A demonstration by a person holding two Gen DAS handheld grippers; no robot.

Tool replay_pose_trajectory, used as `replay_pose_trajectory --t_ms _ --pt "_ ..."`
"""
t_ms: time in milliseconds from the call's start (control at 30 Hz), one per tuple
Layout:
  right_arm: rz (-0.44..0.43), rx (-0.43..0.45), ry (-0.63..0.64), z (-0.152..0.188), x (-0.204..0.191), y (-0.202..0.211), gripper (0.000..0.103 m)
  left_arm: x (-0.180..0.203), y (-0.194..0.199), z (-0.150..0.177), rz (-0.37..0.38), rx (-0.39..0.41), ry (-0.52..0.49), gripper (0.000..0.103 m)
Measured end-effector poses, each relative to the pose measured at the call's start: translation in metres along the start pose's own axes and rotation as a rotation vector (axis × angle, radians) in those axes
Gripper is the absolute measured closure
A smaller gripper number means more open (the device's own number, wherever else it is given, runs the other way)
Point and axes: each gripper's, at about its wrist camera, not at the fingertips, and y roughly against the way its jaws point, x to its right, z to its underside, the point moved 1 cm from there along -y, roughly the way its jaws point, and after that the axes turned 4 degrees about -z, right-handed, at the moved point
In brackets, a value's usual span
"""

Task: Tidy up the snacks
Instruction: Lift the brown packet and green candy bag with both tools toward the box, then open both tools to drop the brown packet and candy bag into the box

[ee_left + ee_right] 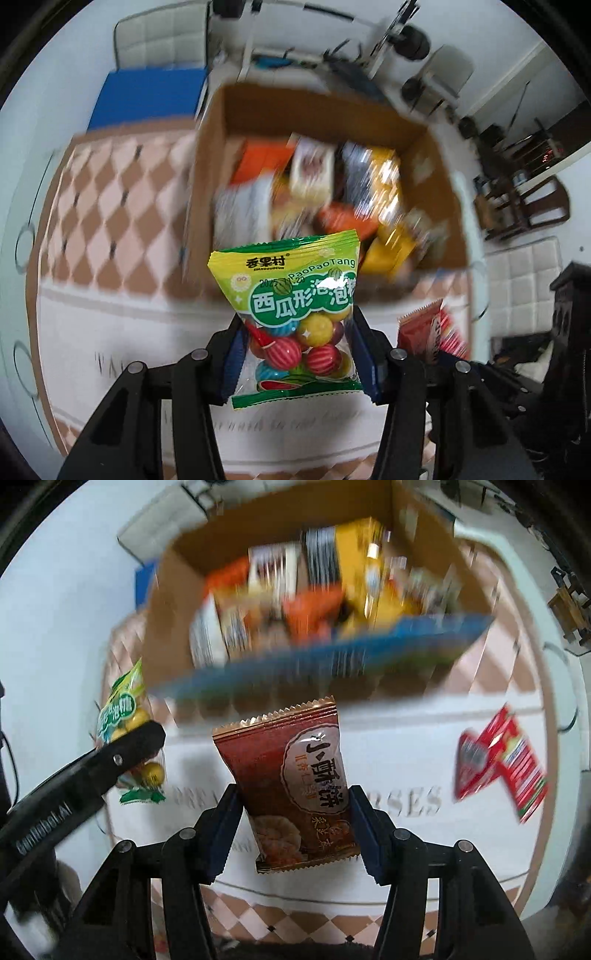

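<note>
My left gripper (299, 354) is shut on a green bubble-gum bag (295, 306) with coloured balls inside, held above the table in front of the cardboard box (439, 192). My right gripper (293, 827) is shut on a brown biscuit packet (288, 775), also in front of the box (166, 602). The box holds several blurred snack packs. In the right wrist view the left gripper's finger (122, 757) and its green bag (122, 709) show at the left. In the left wrist view the brown packet (424, 328) shows at the right.
A red snack packet (498, 764) lies on the table at the right. The table has a white cloth with a brown diamond pattern (110, 192). White chairs (159, 37) and a blue panel (147, 96) stand behind.
</note>
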Motion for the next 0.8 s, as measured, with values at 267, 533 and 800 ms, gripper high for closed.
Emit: replay_pose_trajectory --t_ms 267,533,800 --pt "0.053 0.182 -0.031 -0.131 0.028 0.053 0.042 0.025 -0.024 -0.13 -0.108 0.067 -0.065 0.054" --pt "0.167 0.122 -0.094 -0.232 0.069 0.003 0.042 0.01 -0.116 -0.191 -0.237 -0.086 -0.078 0.054" --pt "0.191 0.019 -0.106 -0.253 0.08 -0.033 0.02 -0.007 -0.163 -0.197 -0.258 -0.192 -0.012 0.027"
